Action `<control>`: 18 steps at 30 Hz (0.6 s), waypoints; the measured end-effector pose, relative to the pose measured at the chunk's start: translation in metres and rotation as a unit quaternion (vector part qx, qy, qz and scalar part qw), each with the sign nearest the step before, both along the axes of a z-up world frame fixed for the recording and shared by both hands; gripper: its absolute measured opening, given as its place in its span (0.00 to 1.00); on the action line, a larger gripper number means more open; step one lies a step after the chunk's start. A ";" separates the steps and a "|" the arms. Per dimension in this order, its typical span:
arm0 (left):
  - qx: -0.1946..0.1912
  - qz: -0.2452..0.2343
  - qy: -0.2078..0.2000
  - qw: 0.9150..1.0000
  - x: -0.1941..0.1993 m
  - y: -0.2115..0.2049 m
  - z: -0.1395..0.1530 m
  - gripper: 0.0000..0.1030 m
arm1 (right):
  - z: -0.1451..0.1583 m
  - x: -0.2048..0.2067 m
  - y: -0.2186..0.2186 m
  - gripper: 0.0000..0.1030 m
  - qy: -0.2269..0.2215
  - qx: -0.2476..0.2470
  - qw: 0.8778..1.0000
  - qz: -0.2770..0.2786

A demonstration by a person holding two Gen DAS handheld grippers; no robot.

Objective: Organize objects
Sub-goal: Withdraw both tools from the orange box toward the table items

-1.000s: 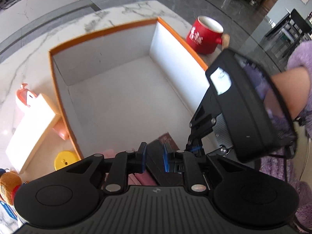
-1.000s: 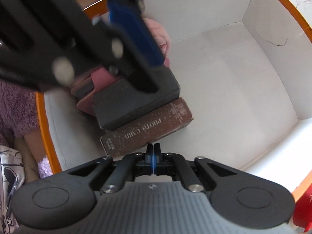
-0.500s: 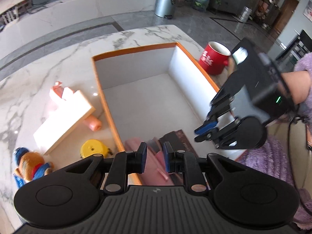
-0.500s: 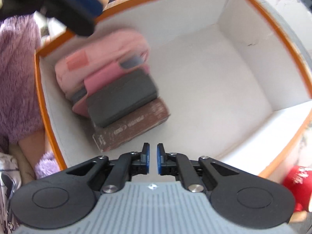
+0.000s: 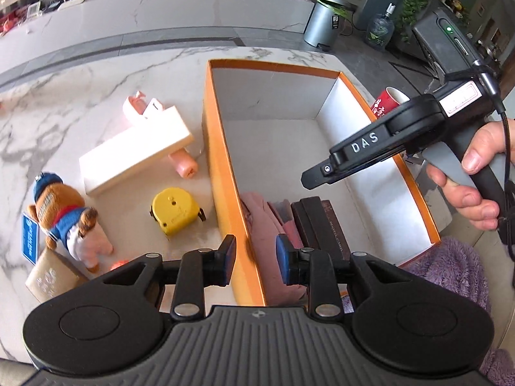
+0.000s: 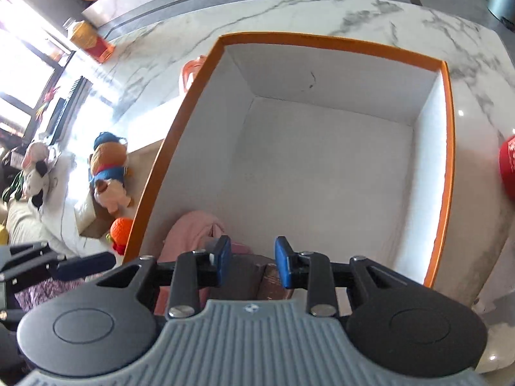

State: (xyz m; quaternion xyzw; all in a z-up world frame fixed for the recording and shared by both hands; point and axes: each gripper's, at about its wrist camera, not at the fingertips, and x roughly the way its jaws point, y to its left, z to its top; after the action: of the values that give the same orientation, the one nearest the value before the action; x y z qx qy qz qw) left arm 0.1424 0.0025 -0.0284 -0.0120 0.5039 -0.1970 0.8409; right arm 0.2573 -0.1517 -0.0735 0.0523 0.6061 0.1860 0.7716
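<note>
Above the box [image 5: 222, 167], lifted both grippers clear, left [image 5: 255, 260] and right [image 6: 248, 261]. Jaws just parted slightly, holding nothing. Books [image 5: 318, 222] stowed, toys next probably.

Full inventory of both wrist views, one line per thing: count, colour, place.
open cardboard box: 1, orange outside, white inside, on marble table
pink fabric pouch: 1, in the box's near corner
dark flat cases: 2 or so, black and brown, beside the pouch
long white box: 1, left of the orange box
yellow tape measure: 1, table, left of the box
plush bear: 1, brown, blue cap, table's left
red mug: 1, right of the box
left gripper: black, blue pads, open, empty
right gripper: same, open, empty, over the box
hand: 1, holding the right gripper's handle
</note>
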 end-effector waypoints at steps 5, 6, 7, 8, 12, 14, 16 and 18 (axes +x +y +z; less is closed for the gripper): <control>-0.014 0.004 0.016 1.000 -0.003 0.002 -0.010 0.30 | -0.022 0.002 -0.005 0.30 0.028 0.020 0.999 -0.036; -0.018 0.003 0.020 1.000 -0.004 0.002 -0.011 0.30 | -0.023 0.001 -0.006 0.25 0.033 0.027 0.998 -0.038; -0.022 0.002 0.023 0.999 -0.005 0.002 -0.013 0.30 | -0.024 0.000 -0.006 0.24 0.037 0.029 0.998 -0.043; -0.024 0.003 0.024 0.999 -0.006 0.002 -0.014 0.30 | -0.024 -0.001 -0.007 0.24 0.039 0.028 0.998 -0.045; -0.019 0.004 0.017 1.000 -0.011 0.001 -0.015 0.29 | -0.026 -0.006 -0.006 0.24 0.065 0.028 0.997 -0.044; -0.019 0.006 0.017 1.000 -0.012 0.001 -0.015 0.28 | -0.026 -0.009 -0.007 0.24 0.070 0.029 0.996 -0.045; -0.017 0.007 0.017 1.000 -0.014 0.001 -0.014 0.26 | -0.027 -0.011 -0.006 0.24 0.065 0.028 0.996 -0.044; -0.018 0.007 0.018 1.000 -0.016 0.001 -0.013 0.26 | -0.027 -0.012 -0.004 0.24 0.060 0.025 0.997 -0.041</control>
State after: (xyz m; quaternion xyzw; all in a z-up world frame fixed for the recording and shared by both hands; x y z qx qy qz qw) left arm 0.1267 0.0035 -0.0415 -0.0342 0.5155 -0.1998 0.8326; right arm 0.2450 -0.1554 -0.1000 0.1076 0.6440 0.1654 0.7391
